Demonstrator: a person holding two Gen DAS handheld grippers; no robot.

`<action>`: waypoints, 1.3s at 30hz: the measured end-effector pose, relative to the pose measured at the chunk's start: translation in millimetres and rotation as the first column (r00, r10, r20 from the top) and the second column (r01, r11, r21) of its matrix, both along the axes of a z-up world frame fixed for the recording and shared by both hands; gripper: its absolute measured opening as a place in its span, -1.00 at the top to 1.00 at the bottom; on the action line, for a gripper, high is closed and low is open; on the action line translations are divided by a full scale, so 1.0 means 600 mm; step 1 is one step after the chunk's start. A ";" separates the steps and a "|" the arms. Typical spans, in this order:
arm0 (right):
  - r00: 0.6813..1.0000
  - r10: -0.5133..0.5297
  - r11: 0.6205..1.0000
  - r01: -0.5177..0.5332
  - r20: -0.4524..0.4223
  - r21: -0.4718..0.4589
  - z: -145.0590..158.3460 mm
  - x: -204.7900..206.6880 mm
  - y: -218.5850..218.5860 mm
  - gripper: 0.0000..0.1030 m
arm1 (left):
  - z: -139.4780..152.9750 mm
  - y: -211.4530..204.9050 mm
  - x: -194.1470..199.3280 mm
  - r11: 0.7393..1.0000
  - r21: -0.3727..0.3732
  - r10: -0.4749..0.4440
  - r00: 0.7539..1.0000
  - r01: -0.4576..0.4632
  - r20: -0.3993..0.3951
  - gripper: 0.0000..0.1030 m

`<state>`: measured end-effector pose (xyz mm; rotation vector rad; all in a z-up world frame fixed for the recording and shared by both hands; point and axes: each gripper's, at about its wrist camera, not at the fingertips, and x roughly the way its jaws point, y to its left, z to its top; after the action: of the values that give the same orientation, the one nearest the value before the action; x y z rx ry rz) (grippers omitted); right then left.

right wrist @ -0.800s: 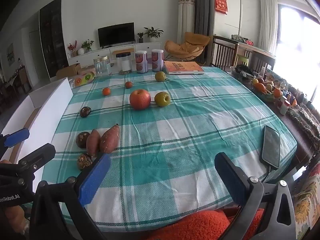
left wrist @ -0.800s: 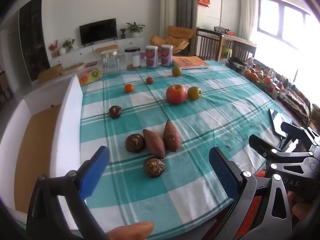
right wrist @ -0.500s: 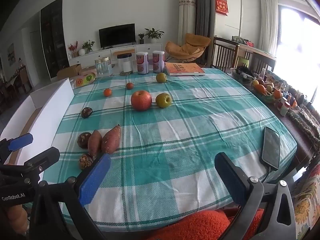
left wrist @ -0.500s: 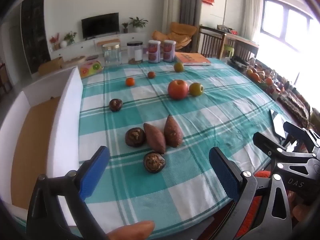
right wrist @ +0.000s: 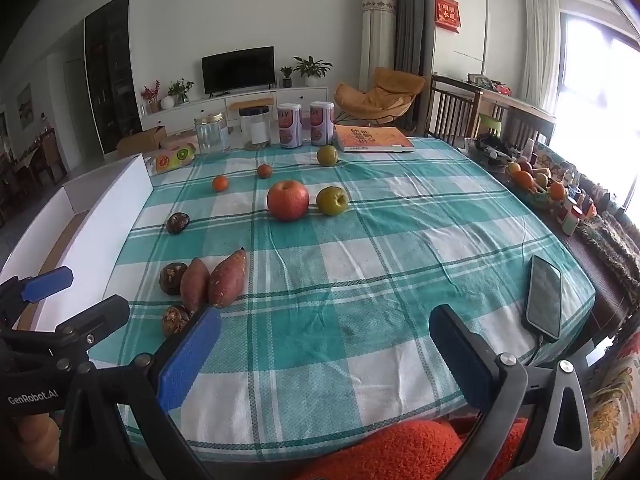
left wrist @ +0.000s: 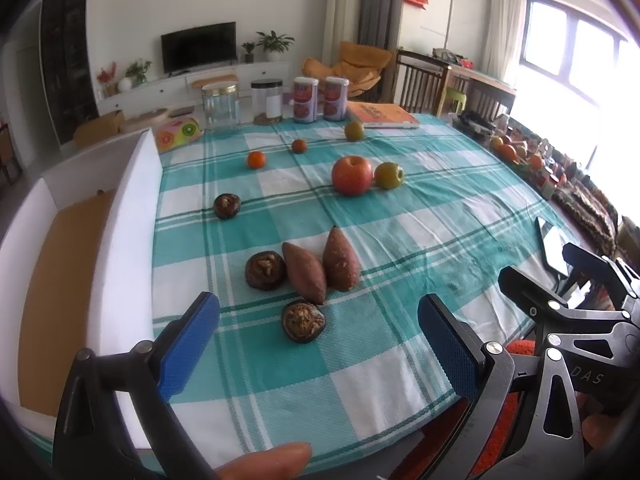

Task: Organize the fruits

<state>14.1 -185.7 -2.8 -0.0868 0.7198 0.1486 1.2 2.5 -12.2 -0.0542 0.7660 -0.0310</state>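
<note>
Currently, with both left tongs [left wrist: 318, 334] and right tongs [right wrist: 324, 344] fully open and empty above the desk's [left wrist: 420, 240] near edge, we risk nudging the two touching reddish-brown sweet potatoes [left wrist: 320, 266] when grasping the adjacent dark, wrinkled round fruit [left wrist: 303, 321].

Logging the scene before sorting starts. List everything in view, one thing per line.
red apple: 1, red, mid-table
green fruits: 2, yellow-green, one beside apple, one near book
small oranges: 2, orange, behind apple
sweet potatoes: 2, reddish-brown, near edge, touching
dark round fruits: 3, brown, left half
white box: 1, white, left of table
jars: 2, clear, far edge
cans: 2, far edge
book: 1, orange, far edge
phone: 1, black, right edge
left tool: open, empty
right tool: open, empty
</note>
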 end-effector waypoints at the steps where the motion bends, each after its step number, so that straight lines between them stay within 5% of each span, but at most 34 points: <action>1: 1.000 0.001 1.000 -0.001 -0.001 -0.001 0.000 0.000 0.000 -1.00 | -0.001 -0.001 0.000 1.000 0.000 -0.001 1.000 0.001 -0.004 -0.95; 39: 1.000 0.003 1.000 -0.003 -0.011 -0.008 -0.012 0.000 0.002 -1.00 | -0.014 -0.003 -0.002 1.000 -0.022 0.000 0.999 -0.001 -0.034 -0.95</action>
<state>13.9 -184.3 -10.1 -0.0944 0.7308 0.1490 -0.2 1.0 -20.4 -0.0755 0.7997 -0.0379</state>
